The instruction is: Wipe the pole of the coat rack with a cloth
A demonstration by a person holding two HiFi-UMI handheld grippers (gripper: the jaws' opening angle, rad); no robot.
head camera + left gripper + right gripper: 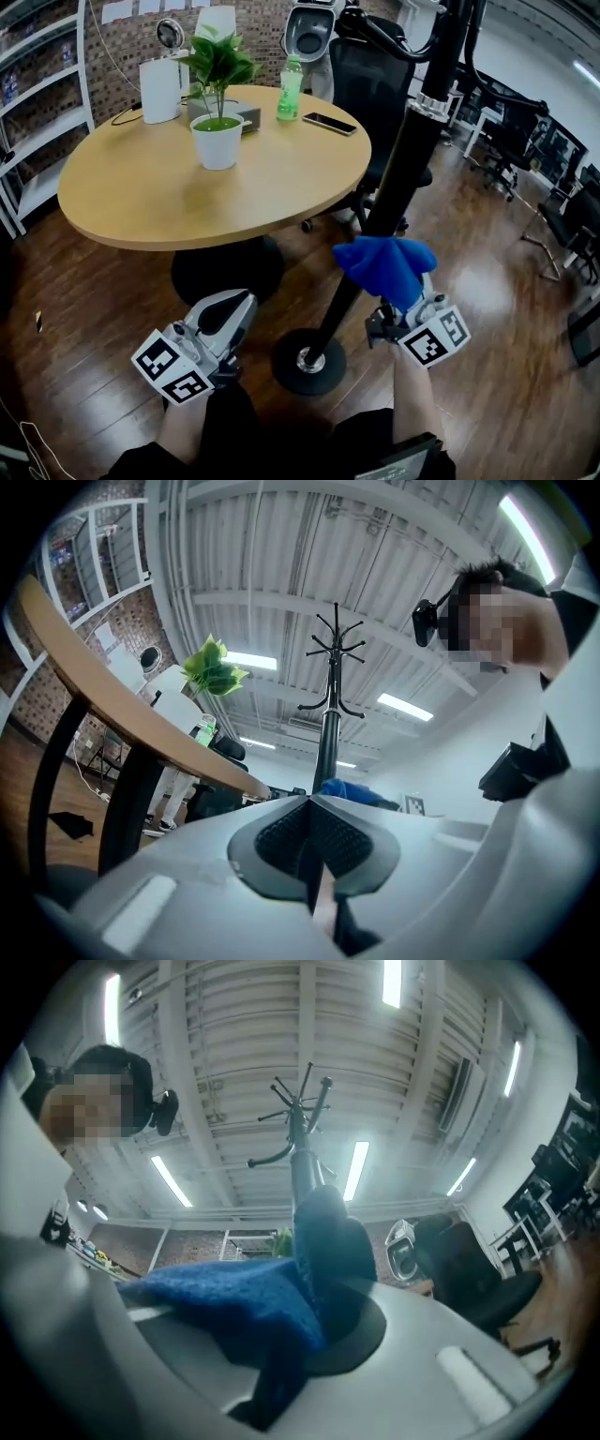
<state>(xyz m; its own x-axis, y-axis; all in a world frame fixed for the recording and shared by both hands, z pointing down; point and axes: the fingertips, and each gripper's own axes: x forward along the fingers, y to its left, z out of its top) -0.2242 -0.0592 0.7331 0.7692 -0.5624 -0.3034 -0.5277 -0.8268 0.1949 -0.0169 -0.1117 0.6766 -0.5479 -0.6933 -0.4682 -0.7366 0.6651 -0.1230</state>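
Observation:
The black coat rack pole (pixel 394 187) rises from a round base (pixel 307 361) on the wood floor, beside the round table. A blue cloth (pixel 386 266) bunches against the pole at mid height, and my right gripper (pixel 405 302) is shut on the blue cloth (pixel 244 1312). In the right gripper view the pole (pixel 302 1168) runs up to its hooks. My left gripper (pixel 228 314) hangs low, left of the base, shut and holding nothing. The left gripper view shows the pole (pixel 328 738) with the blue cloth (pixel 352 790) beyond its jaws.
A round wooden table (pixel 159 202) at the left carries a potted plant (pixel 217 89), a green bottle (pixel 290 89), a phone (pixel 329 123) and a white device (pixel 160 89). A black office chair (pixel 373 94) stands behind the pole. More chairs (pixel 567 220) line the right.

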